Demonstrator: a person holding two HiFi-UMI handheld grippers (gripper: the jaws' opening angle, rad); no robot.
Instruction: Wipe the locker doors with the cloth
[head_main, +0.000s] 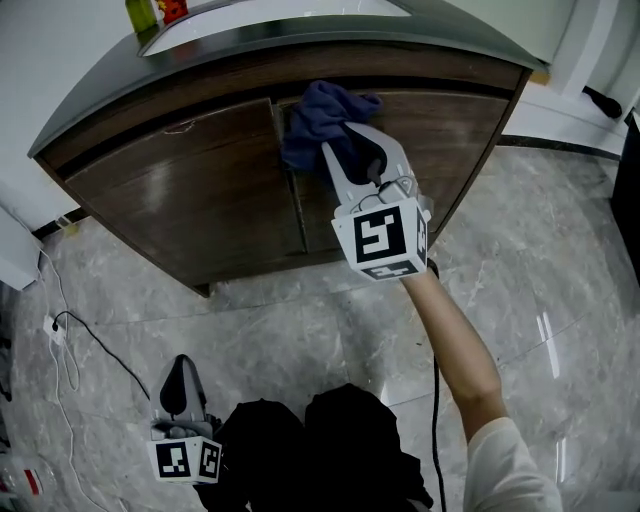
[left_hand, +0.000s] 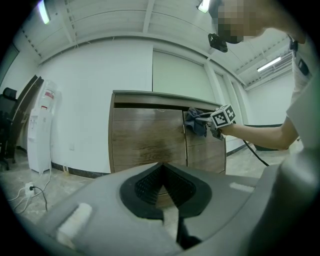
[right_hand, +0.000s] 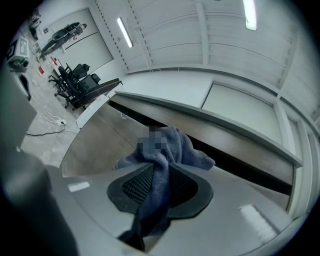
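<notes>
The right gripper (head_main: 347, 152) is clamping the blue cloth (head_main: 314, 116) between its jaws and holding it against the wooden locker doors (head_main: 190, 195), at the top of their middle seam, just under the locker's grey top (head_main: 330, 40). The left gripper (head_main: 181, 384) is hanging low, well apart from the locker, with its jaws together and nothing between them.

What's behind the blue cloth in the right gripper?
Dark brown wooden locker doors, at their centre seam near the top. The patch beneath the bunched blue cloth is covered.
</notes>
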